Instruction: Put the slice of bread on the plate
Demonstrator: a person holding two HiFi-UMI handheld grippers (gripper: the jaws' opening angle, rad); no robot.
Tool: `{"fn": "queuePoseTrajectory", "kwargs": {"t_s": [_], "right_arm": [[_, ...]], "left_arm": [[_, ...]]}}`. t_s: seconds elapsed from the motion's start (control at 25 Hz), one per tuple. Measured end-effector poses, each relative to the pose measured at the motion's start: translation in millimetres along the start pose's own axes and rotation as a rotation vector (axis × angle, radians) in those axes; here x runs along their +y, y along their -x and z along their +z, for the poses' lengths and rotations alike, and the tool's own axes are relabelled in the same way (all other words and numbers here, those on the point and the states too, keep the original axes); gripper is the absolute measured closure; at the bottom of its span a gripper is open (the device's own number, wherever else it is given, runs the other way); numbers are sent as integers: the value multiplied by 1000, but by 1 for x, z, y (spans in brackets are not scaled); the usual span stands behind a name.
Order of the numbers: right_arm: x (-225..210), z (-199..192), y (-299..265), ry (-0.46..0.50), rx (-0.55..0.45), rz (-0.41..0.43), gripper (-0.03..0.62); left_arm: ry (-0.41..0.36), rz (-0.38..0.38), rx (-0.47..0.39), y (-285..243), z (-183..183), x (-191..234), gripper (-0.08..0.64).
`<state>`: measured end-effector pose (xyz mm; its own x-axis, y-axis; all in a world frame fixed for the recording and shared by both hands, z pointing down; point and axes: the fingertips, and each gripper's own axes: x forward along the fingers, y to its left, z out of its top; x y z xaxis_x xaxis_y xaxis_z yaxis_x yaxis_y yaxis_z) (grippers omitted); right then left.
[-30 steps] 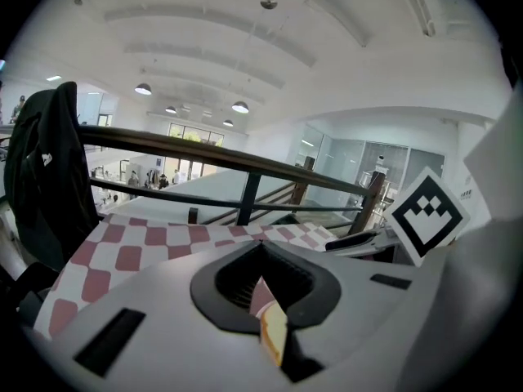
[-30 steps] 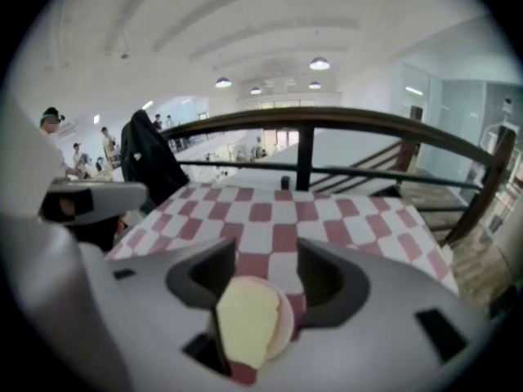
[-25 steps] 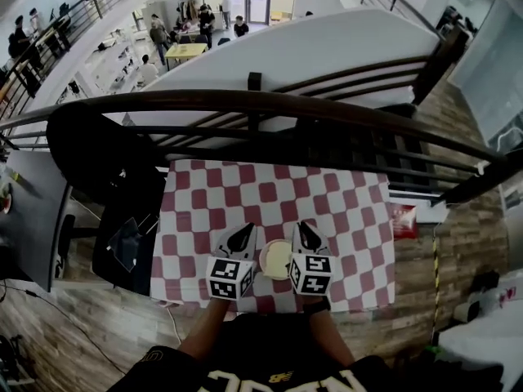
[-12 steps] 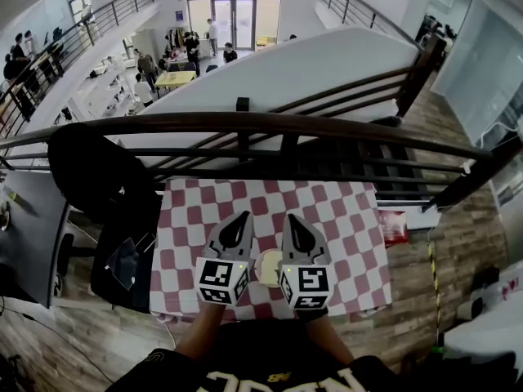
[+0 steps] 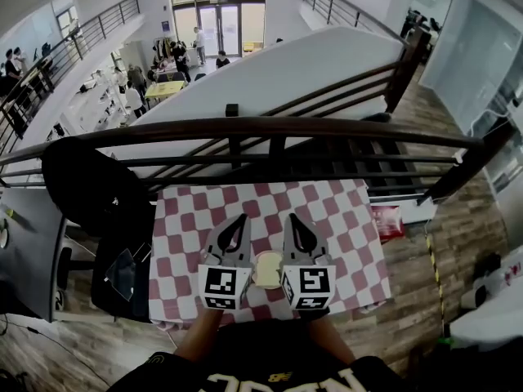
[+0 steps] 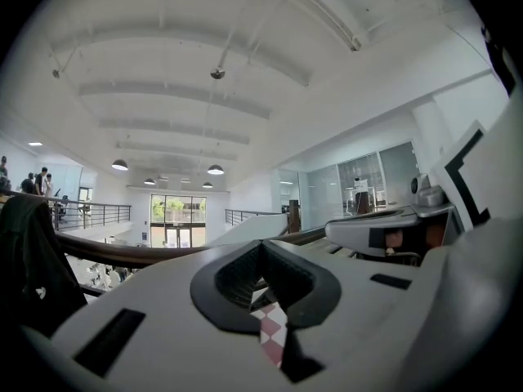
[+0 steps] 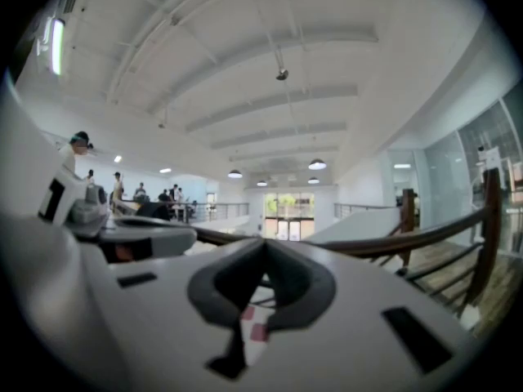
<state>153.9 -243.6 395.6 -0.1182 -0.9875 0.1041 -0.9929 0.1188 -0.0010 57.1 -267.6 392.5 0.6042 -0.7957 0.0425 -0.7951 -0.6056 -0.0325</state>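
A pale slice of bread (image 5: 267, 268) lies on a white plate (image 5: 260, 283) near the front edge of the red-and-white checked table (image 5: 343, 219). Both grippers are held level above the table, one on each side of the plate, and their marker cubes hide its rim. My left gripper (image 5: 240, 220) is shut with nothing in it; in the left gripper view its tips (image 6: 261, 245) meet over a sliver of checked cloth. My right gripper (image 5: 292, 219) is also shut and empty, and its tips (image 7: 263, 245) touch in the right gripper view.
A dark curved railing (image 5: 245, 127) runs just behind the table, with a stairwell and a lower floor beyond it. A black chair with a dark jacket (image 5: 86, 182) stands at the left. A red packet (image 5: 389, 219) lies off the table's right edge.
Both grippers have risen side by side from the table towards the camera and now look larger. The plate with the bread stays in place between them.
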Motion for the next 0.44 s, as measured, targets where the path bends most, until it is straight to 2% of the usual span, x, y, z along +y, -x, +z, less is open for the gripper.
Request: {"fn": "queuePoseTrajectory", "kwargs": {"t_s": [0.16,0.44], "right_arm": [[-5,2,4,3,-15,-4,578],[-17,-7,6,7,2,-32,578]], "left_arm": [[-73,11,-45,3,12,-8,543],[-46,-8,-40,-4,7,-16,543]]}}
